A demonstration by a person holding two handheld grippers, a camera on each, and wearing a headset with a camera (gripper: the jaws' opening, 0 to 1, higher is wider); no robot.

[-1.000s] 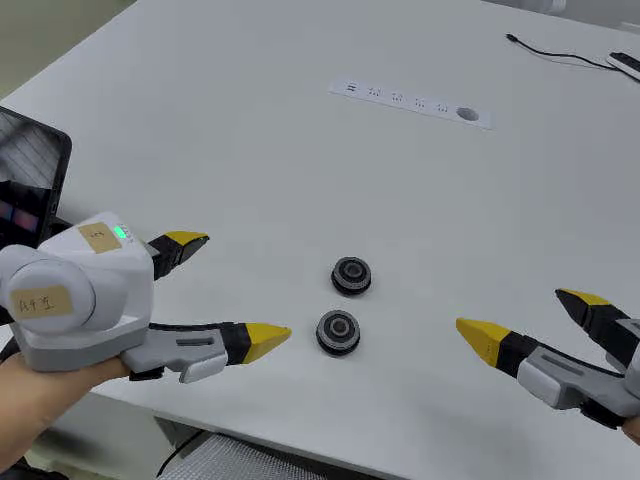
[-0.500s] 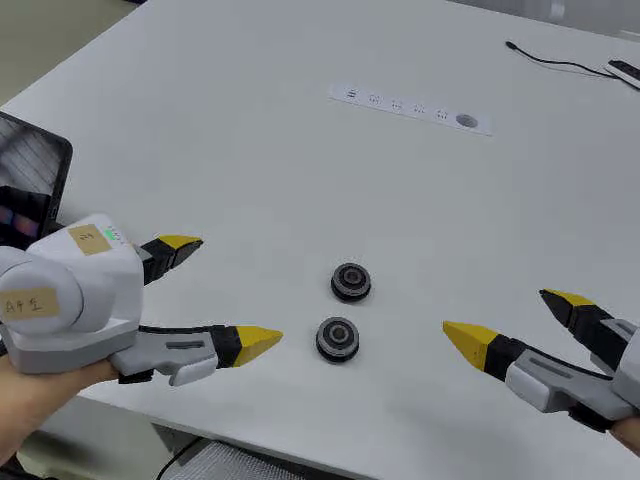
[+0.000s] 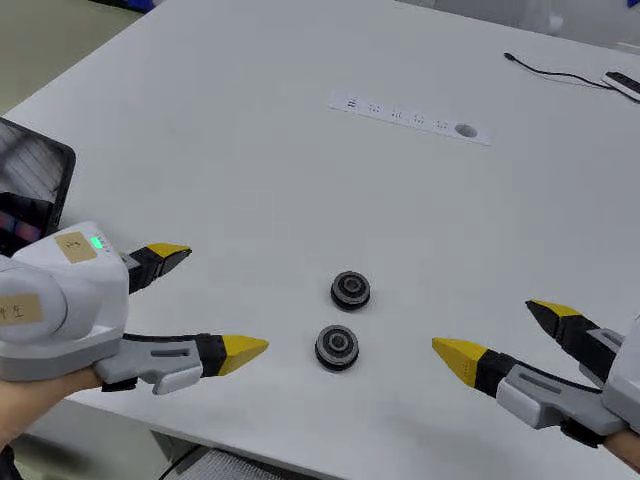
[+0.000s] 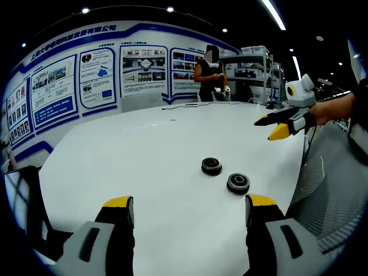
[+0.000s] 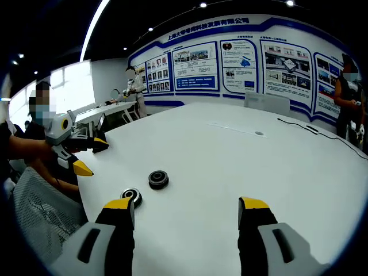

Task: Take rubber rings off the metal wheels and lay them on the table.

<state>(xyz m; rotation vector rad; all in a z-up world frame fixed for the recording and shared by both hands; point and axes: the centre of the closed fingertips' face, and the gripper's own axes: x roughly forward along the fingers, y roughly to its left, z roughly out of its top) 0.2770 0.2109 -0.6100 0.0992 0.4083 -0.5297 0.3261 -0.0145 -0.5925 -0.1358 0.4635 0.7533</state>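
- Left gripper (image 3: 205, 300): jaws spread wide, yellow tips well apart, nothing between them. It is held over the near left part of the table (image 3: 250, 150).
- Right gripper (image 3: 500, 330): jaws likewise spread wide and holding nothing, over the near right edge of the table.
- Near wheel (image 3: 337, 347): lies flat on the table between the two grippers, apart from both. It is somewhat closer to the left gripper's near tip than to the right gripper's.
- Far wheel (image 3: 350, 290): lies flat just beyond the near wheel and slightly right of it, with a small gap, not touching.
- Rubber ring (image 3: 320, 350): each wheel has a dark outer band around a lighter hub. This is probably the ring, still seated, though the wheels are too small to separate rubber from metal.
- Left gripper view: both wheels sit ahead of the open jaws and a little right of centre, near wheel (image 4: 238, 183) and far wheel (image 4: 211, 166). The right gripper (image 4: 269, 129) shows beyond them.
- Right gripper view: both wheels sit ahead and left of centre, near wheel (image 5: 131, 196) and far wheel (image 5: 158, 179). The left gripper (image 5: 92, 156) shows further left.
- Surroundings: power strip (image 3: 410, 117) on the far side of the table, cable (image 3: 560, 68) at far right, dark screen (image 3: 30, 195) at the left edge.
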